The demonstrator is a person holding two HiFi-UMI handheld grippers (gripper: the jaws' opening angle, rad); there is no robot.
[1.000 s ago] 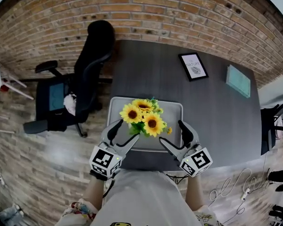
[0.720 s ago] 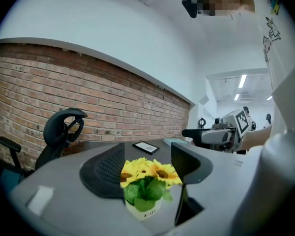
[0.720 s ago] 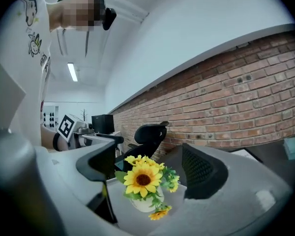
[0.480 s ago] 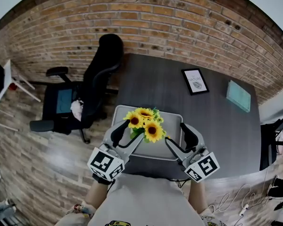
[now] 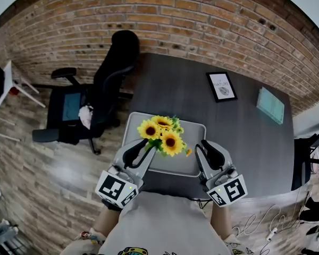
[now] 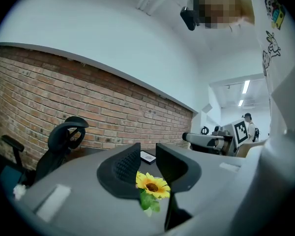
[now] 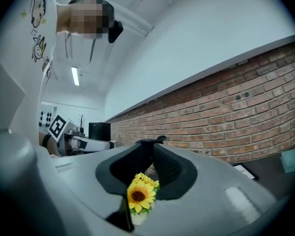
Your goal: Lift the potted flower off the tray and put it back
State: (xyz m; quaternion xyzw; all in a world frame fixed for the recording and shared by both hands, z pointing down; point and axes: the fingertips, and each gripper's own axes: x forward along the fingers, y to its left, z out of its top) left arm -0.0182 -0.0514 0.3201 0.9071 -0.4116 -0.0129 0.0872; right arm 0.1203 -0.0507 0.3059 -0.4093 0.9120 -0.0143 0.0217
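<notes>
The potted flower (image 5: 162, 133), a bunch of yellow sunflowers with green leaves, stands on the grey tray (image 5: 194, 136) near the table's front edge; the blooms hide its pot. My left gripper (image 5: 143, 149) hangs by the flower's left side, its jaws closing to a narrow gap with nothing pressed between them. My right gripper (image 5: 204, 149) hangs right of the flower, over the tray's right part, its jaws closing likewise on nothing. In the left gripper view a sunflower (image 6: 152, 186) shows beyond the left gripper (image 6: 148, 156). In the right gripper view a sunflower (image 7: 140, 194) shows past the right gripper (image 7: 148, 156).
The dark grey table (image 5: 244, 142) carries a framed picture (image 5: 221, 86) and a teal book (image 5: 269, 105) at the far right. A black office chair (image 5: 103, 89) stands at the table's left end. A brick wall runs behind.
Both grippers have risen from beside the tray and their jaws have narrowed from wide open to a slim gap. The flower has stayed on the tray.
</notes>
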